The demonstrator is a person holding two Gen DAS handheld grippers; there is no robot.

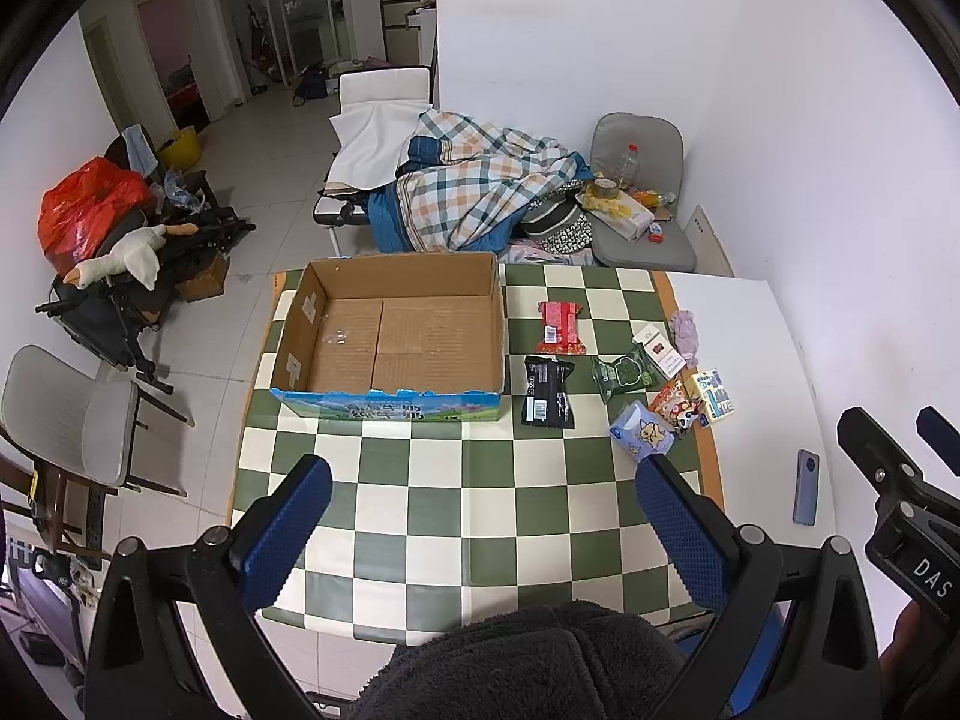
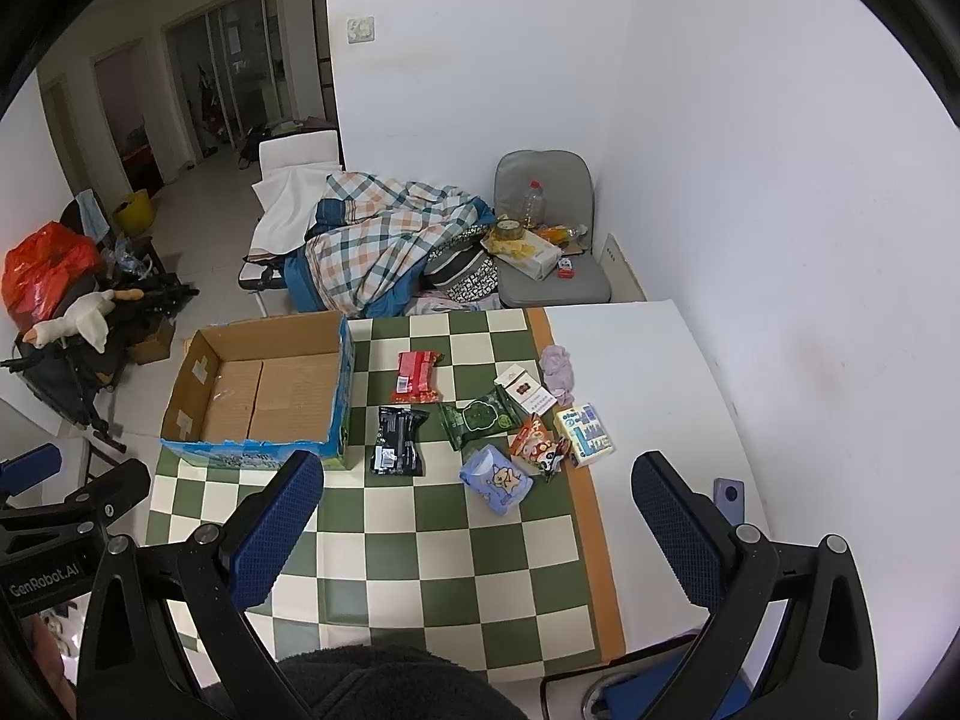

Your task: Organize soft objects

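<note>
An open, empty cardboard box stands on the green-and-white checkered mat. To its right lie soft packets: a red one, a black one, a green one, a blue tissue pack, a lilac cloth and small boxes. My left gripper is open and empty, high above the mat's near part. My right gripper is open and empty, above the mat near the tissue pack.
A phone lies on the white table at the right. A bed with a plaid quilt, a grey chair with clutter, and another chair surround the table.
</note>
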